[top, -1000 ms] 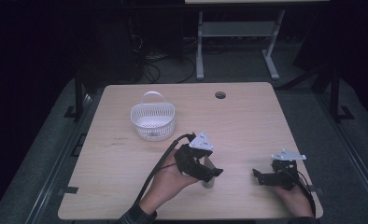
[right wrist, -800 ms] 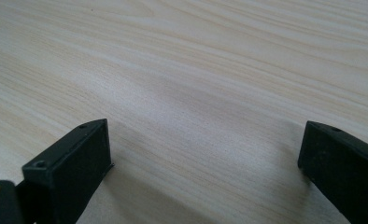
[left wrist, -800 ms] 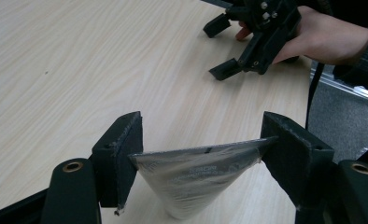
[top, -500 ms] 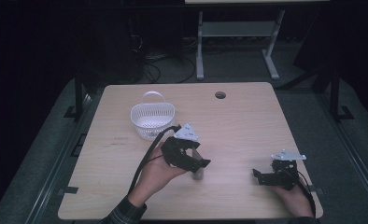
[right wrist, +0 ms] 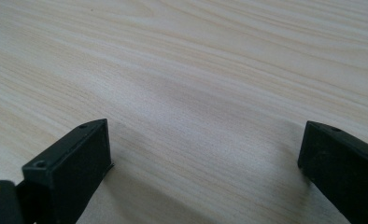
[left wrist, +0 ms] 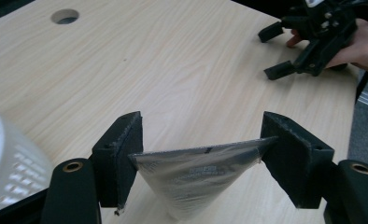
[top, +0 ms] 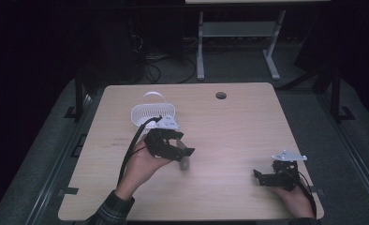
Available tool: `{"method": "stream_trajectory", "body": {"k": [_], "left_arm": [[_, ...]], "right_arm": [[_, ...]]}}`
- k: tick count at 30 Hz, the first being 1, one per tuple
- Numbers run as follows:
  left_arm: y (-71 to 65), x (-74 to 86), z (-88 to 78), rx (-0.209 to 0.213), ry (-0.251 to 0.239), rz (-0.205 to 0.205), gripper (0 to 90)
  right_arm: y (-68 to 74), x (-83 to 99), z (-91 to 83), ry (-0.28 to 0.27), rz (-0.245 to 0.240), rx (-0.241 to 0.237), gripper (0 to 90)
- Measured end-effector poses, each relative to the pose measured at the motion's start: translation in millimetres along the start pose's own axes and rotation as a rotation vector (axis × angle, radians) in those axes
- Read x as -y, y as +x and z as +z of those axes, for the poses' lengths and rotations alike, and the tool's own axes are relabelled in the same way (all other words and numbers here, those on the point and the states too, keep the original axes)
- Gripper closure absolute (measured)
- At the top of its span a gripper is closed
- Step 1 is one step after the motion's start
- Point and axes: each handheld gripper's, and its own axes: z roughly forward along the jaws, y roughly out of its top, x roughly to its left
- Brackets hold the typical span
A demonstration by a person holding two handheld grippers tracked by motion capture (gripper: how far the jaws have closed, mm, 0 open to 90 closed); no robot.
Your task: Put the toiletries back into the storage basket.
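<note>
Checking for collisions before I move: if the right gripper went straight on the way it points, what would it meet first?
Likely nothing: ahead of the open right gripper lies bare table, as far as its own view shows.

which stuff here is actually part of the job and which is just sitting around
In the job:
- left gripper, shut on the silvery plastic packet
- white basket, close beside that gripper, likely where the packet goes

Just there:
- right gripper, open, nothing between its jaws, low over the table
- round hole near the table's far edge
</note>
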Motion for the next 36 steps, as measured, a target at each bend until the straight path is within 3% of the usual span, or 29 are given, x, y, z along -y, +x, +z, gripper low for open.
{"method": "stream_trajectory", "body": {"k": [20,36], "left_arm": [[52.8,17.9,-44.4,-0.139,-0.005,-0.089,30.3],[77.1,8.7,-76.5,-0.182,-0.018,-0.124,30.3]], "right_arm": [[0.0,0.0,0.0,0.000,0.001,0.001,2.0],[-0.4,-0.2,0.2,0.000,0.001,0.002,2.0]]}}
